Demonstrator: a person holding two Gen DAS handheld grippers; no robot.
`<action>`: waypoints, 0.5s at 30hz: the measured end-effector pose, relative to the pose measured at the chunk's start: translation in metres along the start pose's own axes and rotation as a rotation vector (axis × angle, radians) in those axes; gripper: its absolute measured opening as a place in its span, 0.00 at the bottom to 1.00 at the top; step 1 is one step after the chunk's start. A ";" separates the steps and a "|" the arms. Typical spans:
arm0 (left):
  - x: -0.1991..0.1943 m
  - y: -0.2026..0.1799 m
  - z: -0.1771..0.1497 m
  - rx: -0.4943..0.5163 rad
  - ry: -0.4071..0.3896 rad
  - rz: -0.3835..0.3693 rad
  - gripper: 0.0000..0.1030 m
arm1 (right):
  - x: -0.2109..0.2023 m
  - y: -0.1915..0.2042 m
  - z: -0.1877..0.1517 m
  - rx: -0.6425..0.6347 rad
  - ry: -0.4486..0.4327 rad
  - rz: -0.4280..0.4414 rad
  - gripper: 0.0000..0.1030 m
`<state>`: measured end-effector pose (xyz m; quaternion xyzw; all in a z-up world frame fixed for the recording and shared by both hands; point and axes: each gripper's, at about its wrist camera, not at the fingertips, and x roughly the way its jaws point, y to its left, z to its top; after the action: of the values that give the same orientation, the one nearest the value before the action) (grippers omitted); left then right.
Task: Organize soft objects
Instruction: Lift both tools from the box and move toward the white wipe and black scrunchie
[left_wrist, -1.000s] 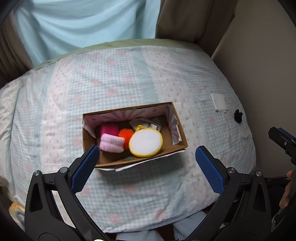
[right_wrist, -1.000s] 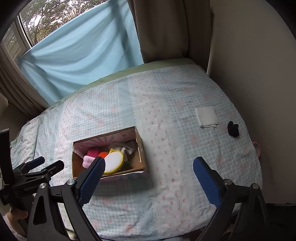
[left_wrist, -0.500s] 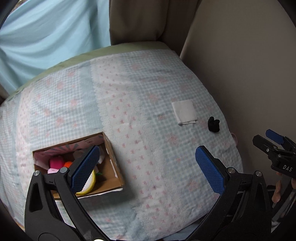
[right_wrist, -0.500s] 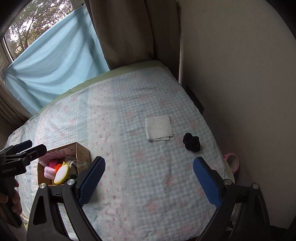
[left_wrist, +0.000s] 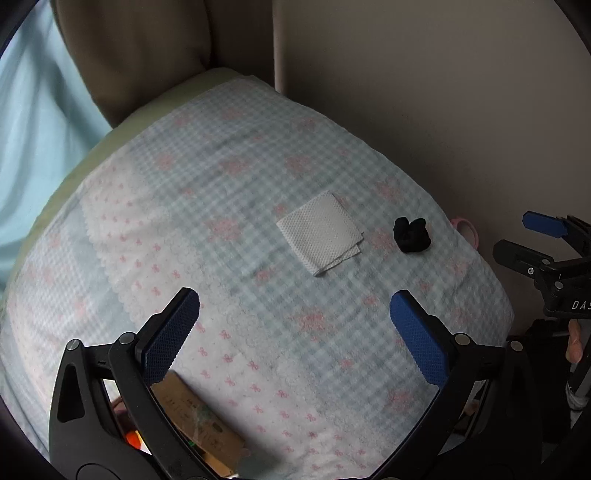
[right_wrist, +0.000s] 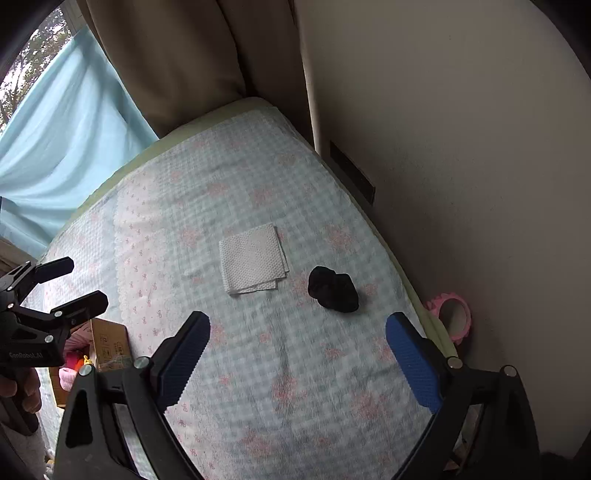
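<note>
From the left wrist view, the left gripper (left_wrist: 294, 325) hangs above the bed with its two blue fingers (left_wrist: 170, 335) spread wide and nothing between them. Under it lies the checked blanket (left_wrist: 236, 206) with small pink bows. A folded white cloth (left_wrist: 320, 232) lies flat on the blanket, ahead of the gripper, and a black sock ball (left_wrist: 412, 235) sits just to the right of it, not touching. A corner of the cardboard box (left_wrist: 201, 424) shows low on the left, behind the left finger. At the right edge the right gripper (left_wrist: 532, 240) enters the picture, also with a gap between its fingers.

From the right wrist view, the right gripper (right_wrist: 297, 345) is wide open and empty above the blanket (right_wrist: 229, 177). The white cloth (right_wrist: 253, 258) and the sock ball (right_wrist: 333, 288) lie ahead of it, near each other but apart. At the left the left gripper (right_wrist: 72, 284) is held by a hand (right_wrist: 18, 387), above the box (right_wrist: 109, 343), where pink and orange soft things (right_wrist: 72, 369) show. A pink ring (right_wrist: 452, 314) lies beside the bed by the wall
</note>
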<state>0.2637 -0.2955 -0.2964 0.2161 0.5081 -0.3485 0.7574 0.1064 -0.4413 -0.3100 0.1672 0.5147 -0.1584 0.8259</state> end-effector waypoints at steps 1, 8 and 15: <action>0.014 -0.003 0.006 0.036 0.002 -0.018 1.00 | 0.009 -0.003 0.002 -0.001 0.008 -0.011 0.92; 0.123 -0.026 0.028 0.328 0.047 -0.087 1.00 | 0.083 -0.025 0.009 0.012 0.021 -0.040 0.92; 0.209 -0.046 0.022 0.605 0.062 -0.104 1.00 | 0.154 -0.040 0.001 -0.049 0.022 -0.051 0.92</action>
<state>0.2932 -0.4052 -0.4795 0.4163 0.4143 -0.5155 0.6240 0.1544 -0.4910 -0.4536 0.1358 0.5317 -0.1649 0.8195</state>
